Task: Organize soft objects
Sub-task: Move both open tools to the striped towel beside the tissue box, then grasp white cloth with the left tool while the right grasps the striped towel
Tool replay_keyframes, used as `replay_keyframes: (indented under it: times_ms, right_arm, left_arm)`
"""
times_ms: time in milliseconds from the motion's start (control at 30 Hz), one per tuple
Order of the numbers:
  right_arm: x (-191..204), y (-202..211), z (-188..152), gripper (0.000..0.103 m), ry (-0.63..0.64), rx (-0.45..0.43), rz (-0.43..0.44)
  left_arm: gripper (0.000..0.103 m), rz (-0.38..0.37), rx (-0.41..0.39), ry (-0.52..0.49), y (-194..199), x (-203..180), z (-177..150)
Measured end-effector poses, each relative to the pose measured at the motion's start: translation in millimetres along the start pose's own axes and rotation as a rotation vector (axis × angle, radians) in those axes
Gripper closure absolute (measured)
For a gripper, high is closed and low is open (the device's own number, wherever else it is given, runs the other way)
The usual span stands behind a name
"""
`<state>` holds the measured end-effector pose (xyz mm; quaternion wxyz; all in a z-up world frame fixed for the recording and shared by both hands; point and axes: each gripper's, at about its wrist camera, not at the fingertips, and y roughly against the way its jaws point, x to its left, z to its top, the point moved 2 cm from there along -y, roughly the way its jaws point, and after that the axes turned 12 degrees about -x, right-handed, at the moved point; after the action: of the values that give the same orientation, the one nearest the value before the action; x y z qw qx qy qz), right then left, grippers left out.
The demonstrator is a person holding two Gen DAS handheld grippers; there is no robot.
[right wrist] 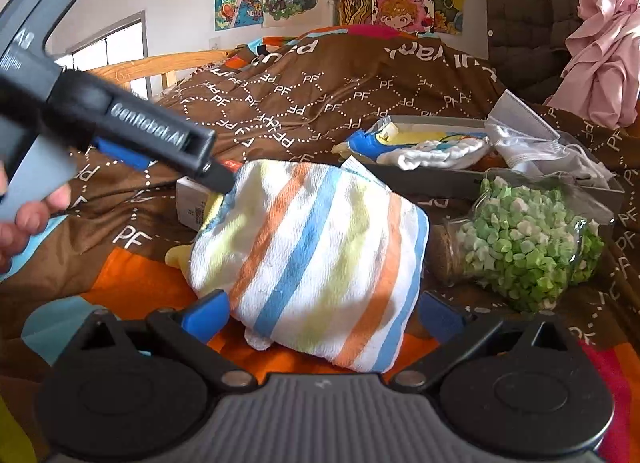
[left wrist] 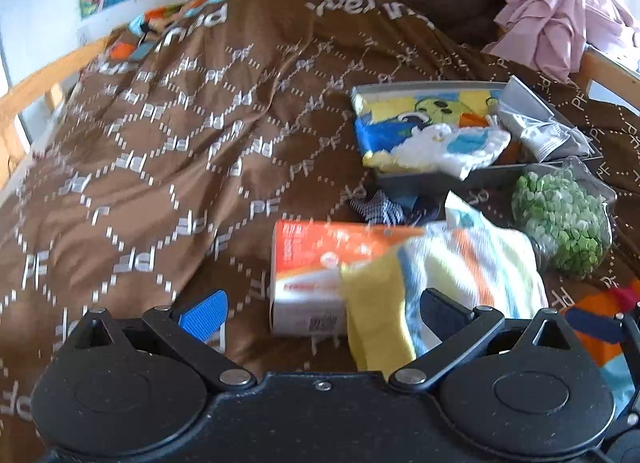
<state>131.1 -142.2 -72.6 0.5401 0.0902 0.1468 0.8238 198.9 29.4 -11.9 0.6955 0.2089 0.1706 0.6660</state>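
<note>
1. Right tongs (right wrist: 322,317): spread wide, straddling the near edge of the striped towel (right wrist: 316,259), which lies bunched on the bed quilt (right wrist: 320,91).
2. Left tongs (left wrist: 320,313): fingers wide apart in their own view. In the right view one tip touches the towel's far corner; a grip cannot be confirmed.
3. Tissue box (left wrist: 308,263): just behind the towel.
4. Jar of green paper stars (right wrist: 524,247): beside the towel.
5. Grey tray (left wrist: 424,177): farther back, already holding folded cloths, the probable destination.
</note>
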Motion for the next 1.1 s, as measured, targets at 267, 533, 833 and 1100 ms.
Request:
replay_keyframes:
  times_ms: [267, 533, 833, 1100]
  right_arm:
    - [-6.9, -6.6, -3.5, 0.000, -0.051, 0.007, 0.019]
    - [-11.7, -5.5, -0.5, 0.003, -0.091, -0.024, 0.029]
    - [-17.8, -11.6, -1.3, 0.009, -0.138, -0.026, 0.051]
    - [-15.0, -13.8, -2.5, 0.014, -0.143, -0.021, 0.067]
  left_arm:
    - [0.001, -0.064, -0.066, -0.020, -13.8, -25.2, 21.3]
    - [0.001, -0.141, -0.029, 0.020, -47.4, -47.7, 24.7]
    - [0.006, -0.288, 0.060, 0.108, -85.0, -60.3, 35.1]
    - [0.032, -0.372, 0.160, 0.149, -105.9, -63.0, 37.4]
